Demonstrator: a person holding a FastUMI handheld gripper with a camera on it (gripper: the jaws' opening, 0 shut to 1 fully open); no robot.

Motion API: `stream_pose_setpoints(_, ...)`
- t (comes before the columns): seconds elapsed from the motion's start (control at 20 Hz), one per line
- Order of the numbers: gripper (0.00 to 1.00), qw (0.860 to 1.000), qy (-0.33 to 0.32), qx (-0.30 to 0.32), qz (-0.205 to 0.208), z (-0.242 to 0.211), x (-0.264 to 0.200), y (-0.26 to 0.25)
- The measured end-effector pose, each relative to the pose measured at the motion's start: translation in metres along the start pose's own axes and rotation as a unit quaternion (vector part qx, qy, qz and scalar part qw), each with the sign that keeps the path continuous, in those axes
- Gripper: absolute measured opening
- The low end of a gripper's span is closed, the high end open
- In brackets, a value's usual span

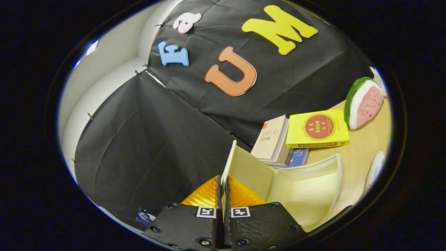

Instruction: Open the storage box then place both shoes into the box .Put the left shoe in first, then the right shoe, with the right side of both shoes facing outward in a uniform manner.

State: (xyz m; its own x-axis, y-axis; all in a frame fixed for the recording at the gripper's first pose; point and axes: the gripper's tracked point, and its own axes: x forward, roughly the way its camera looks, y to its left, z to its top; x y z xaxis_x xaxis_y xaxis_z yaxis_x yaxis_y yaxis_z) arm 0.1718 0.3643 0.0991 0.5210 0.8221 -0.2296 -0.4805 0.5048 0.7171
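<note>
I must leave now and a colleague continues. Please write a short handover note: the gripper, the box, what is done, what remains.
Gripper: shut on the lid, pinching its thin edge between both fingers.
Storage box: open, lid lifted upright; the part of the inside I can see is empty. It stands on the table before the books.
Done: box opened.
Left: release the lid, put in the left shoe, then the right.

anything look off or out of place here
Nothing looks spilled or damaged. The gripper is shut on the storage box lid's thin edge, lid swung upright. The books behind sit in an untidy, fanned stack.
</note>
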Motion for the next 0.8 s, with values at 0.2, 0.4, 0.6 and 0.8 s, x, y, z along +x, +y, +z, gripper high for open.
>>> stream_pose_setpoints(0.2, 0.03, 1.000, 0.012, -0.020, 0.003, -0.015, 0.036, 0.025)
stream_pose_setpoints(0.4, 0.17, 0.997, 0.026, -0.072, -0.013, -0.033, 0.069, 0.043)
stream_pose_setpoints(0.6, 0.65, 0.992, 0.041, -0.114, 0.020, -0.057, 0.075, 0.075)
stream_pose_setpoints(0.8, 0.95, 0.989, 0.043, -0.140, 0.004, -0.067, 0.060, 0.075)
